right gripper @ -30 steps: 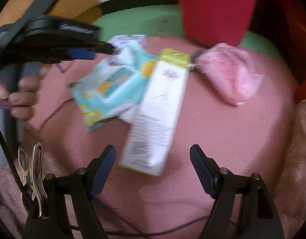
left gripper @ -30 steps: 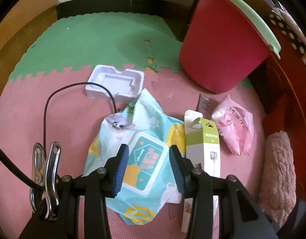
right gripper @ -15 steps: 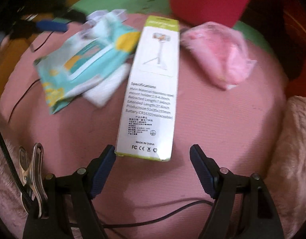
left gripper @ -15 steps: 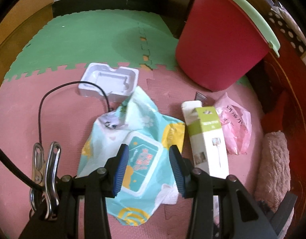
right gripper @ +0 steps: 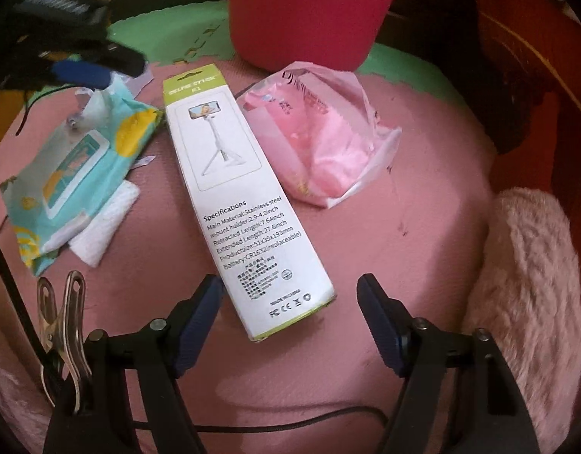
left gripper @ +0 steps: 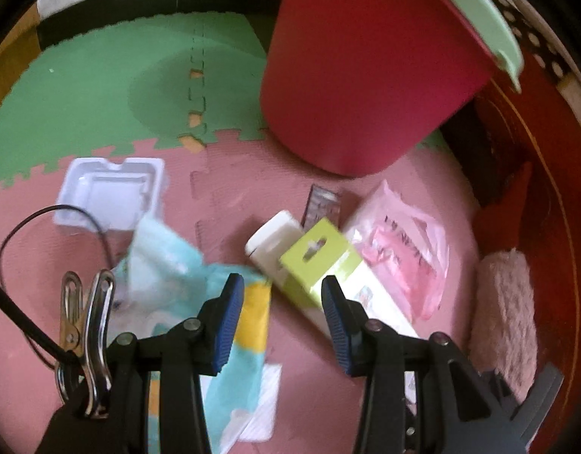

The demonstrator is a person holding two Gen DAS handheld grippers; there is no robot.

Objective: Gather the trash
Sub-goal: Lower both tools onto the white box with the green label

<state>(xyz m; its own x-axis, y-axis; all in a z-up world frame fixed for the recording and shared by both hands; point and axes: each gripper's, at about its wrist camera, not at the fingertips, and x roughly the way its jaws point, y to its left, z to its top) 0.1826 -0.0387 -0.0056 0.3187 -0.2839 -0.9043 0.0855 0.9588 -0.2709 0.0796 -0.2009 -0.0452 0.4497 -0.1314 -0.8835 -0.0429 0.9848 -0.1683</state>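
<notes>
Item 1. Long white cardboard selfie-stick box with lime-green ends [right gripper: 237,204], laid flat on the pink foam floor mat [right gripper: 423,196]; its printed specifications face is turned up, and its hanger-tab end is pointed toward the bucket.

Item 2. Crumpled pink plastic bag [right gripper: 320,143], laid just beside the box on its right in the right wrist view, touching or nearly touching it along one edge.

Item 3. Teal and yellow wet-wipe pouch with a flip lid [right gripper: 75,174], laid on the other side of the box, its corner against the box's edge. A folded white tissue [right gripper: 105,223] is tucked partly beneath it.

Item 4. White moulded plastic tray [left gripper: 109,193], set apart near the seam with the green mat tiles [left gripper: 101,87]. A thin black cable [left gripper: 44,215] is looped across the mat beside it.

Item 5. Small dark flat wrapper [left gripper: 322,206], seen between the box and the bucket; its detail cannot be made out.

Item 6. Red plastic bucket with a pale green rim [left gripper: 362,72], stood beyond the trash, partly on the green tiles.

Item 7. Pink fluffy rug or cushion [right gripper: 525,276], found at the mat's right edge.

Right gripper [right gripper: 290,325]: held over the near end of the box, its jaws wide but closing; the box end is seen between them, not pressed.

Left gripper [left gripper: 283,325]: jaws held partly apart, nothing gripped; poised above the gap between pouch and box.
</notes>
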